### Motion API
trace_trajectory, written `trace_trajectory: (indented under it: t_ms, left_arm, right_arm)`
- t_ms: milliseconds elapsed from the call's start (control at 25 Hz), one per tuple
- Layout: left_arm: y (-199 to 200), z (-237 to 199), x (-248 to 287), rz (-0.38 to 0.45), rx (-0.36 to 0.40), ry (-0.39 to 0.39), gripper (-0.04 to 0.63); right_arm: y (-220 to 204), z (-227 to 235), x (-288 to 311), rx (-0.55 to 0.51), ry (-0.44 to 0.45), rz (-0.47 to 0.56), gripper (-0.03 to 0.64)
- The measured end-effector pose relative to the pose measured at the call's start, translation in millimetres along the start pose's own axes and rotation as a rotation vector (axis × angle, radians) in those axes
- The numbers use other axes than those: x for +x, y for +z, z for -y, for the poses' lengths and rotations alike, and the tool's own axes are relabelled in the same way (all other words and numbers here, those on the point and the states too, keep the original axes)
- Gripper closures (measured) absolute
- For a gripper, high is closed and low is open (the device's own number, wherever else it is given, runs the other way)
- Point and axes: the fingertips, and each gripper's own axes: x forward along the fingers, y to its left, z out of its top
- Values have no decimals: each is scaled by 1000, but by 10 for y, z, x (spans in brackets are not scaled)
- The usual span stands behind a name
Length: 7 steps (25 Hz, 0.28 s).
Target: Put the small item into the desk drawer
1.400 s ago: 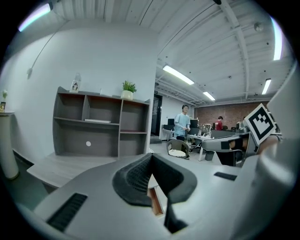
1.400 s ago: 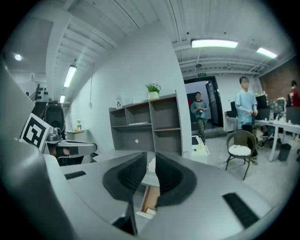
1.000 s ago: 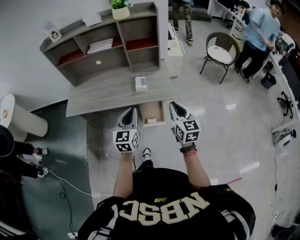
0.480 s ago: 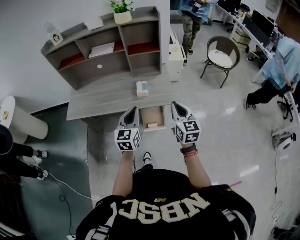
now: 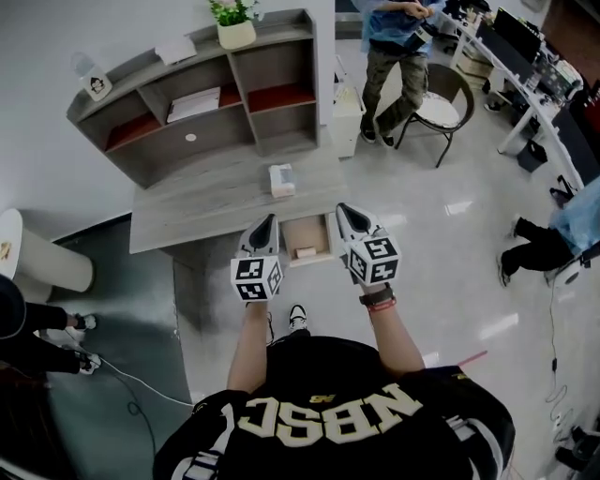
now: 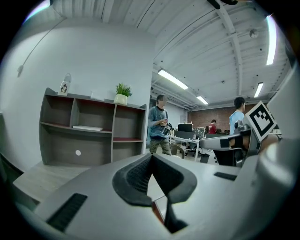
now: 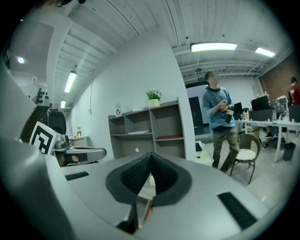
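Note:
A small white box [image 5: 281, 179] lies on the grey desk top [image 5: 206, 202], just behind the open drawer [image 5: 323, 234]. A small pale thing [image 5: 305, 251] rests at the drawer's front. My left gripper [image 5: 266, 221] hovers at the drawer's left side, and the right gripper [image 5: 343, 211] at its right side. Both are held above floor level in front of the desk. In the left gripper view the left gripper [image 6: 151, 155] has its pads together with nothing between them. The right gripper [image 7: 150, 154] is likewise shut and empty in its own view.
A shelf unit [image 5: 197, 94] with a potted plant [image 5: 234, 28] stands on the desk's back. A person in a blue top [image 5: 398, 56] walks by a round chair [image 5: 448, 94] at the back right. A white round stand [image 5: 37, 253] and a floor cable [image 5: 122, 366] lie left.
Both grippers stay almost where they were beside the drawer. The person in blue has walked from the back toward the chair, and another person has moved off to the right edge.

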Motion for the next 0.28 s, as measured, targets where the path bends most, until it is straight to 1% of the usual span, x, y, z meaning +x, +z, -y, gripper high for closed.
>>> trace_trajectory:
  t_ms: [120, 280]
  left_arm:
    - [-97, -99, 112, -20, -11, -10, 583]
    - [-222, -322, 339, -38, -16, -4, 581]
  right_arm:
    - [-47, 25, 130, 17, -11, -13, 609]
    - [-100, 77, 391, 39, -21, -27, 609]
